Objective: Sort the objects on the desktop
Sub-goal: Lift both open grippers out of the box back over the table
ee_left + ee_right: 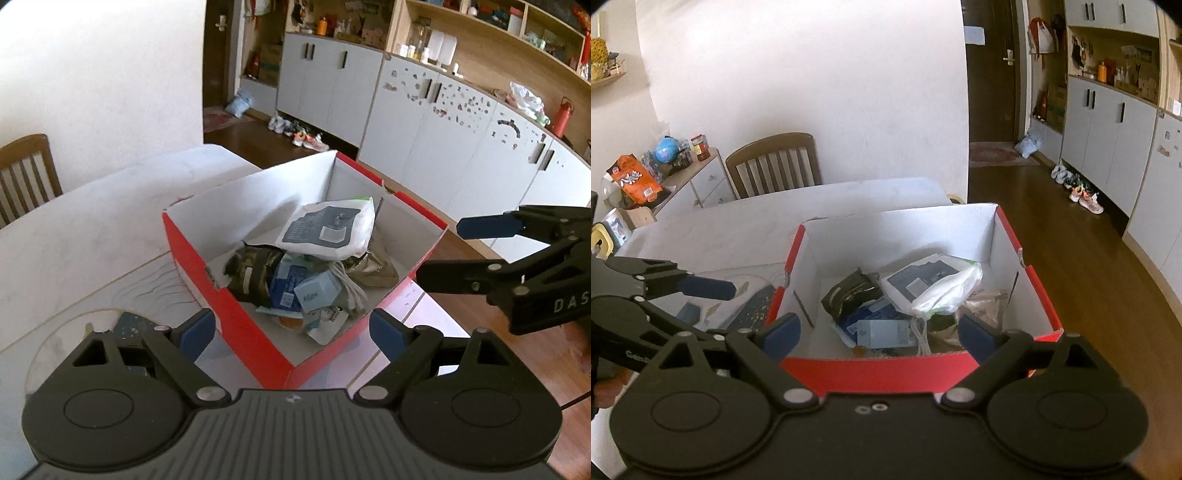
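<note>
The left tongs stand wide apart, blue pads facing each other with nothing between them, tilted downward. The right tongs are likewise spread wide and empty, blue pads clear of everything, also angled down. Each shows in the other's view: the right tongs reach in from the right edge of the left wrist view, one black finger above the other, and the left tongs enter from the left edge of the right wrist view. The two are near each other, not touching.
</note>
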